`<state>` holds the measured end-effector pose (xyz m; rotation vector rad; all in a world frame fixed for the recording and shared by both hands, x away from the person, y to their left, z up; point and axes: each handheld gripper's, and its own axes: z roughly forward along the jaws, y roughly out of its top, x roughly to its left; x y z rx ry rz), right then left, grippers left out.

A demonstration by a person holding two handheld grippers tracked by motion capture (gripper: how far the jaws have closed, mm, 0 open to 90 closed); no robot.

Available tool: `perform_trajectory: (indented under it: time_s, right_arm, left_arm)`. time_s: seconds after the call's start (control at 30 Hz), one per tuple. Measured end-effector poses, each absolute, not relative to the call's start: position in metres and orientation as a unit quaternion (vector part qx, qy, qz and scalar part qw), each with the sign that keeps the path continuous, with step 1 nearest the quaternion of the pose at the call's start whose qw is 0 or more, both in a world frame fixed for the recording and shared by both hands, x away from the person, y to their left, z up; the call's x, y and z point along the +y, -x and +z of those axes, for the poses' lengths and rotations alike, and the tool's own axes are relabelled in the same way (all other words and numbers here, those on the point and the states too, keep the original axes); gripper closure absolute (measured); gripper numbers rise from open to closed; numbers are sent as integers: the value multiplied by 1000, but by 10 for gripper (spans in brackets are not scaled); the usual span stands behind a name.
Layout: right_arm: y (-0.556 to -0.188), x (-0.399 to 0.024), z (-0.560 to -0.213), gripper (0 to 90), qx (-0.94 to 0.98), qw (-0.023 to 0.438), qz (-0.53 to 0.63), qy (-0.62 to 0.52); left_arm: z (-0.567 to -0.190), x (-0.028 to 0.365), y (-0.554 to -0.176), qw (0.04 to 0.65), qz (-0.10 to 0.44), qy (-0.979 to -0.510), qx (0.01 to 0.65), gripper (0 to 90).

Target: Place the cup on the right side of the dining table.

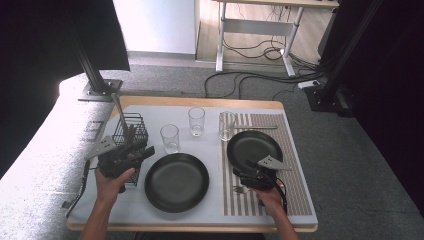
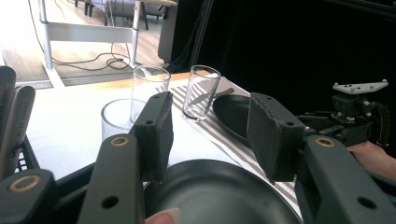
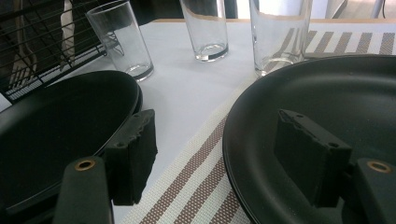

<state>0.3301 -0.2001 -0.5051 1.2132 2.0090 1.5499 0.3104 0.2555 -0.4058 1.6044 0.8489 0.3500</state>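
A large black plate (image 1: 176,181) lies on the white mat in front of me. A smaller black plate (image 1: 254,145) rests on the striped placemat (image 1: 295,165) to the right. My left gripper (image 1: 145,150) hovers beside the wire basket, above the large plate's left rim. Its jaws (image 2: 208,135) are open with nothing between them. My right gripper (image 1: 250,169) sits low at the small plate's near rim. In the right gripper view the open jaws (image 3: 219,154) straddle that rim (image 3: 233,140), one pad above the placemat, the other above the plate.
Three empty glasses (image 1: 170,138) (image 1: 196,121) (image 1: 226,125) stand behind the plates. A black wire basket (image 1: 131,131) holding cutlery stands at the left. A fork (image 1: 239,189) lies on the placemat by my right hand and a knife (image 1: 260,127) behind the small plate.
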Motion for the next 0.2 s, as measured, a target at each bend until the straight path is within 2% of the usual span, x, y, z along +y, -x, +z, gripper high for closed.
perform_trajectory:
  time_s: [0.2]
  right_arm:
    - [-330, -200, -505, 299, 703, 167, 545, -426]
  left_arm:
    - [-406, 256, -310, 602, 152, -693, 366, 505]
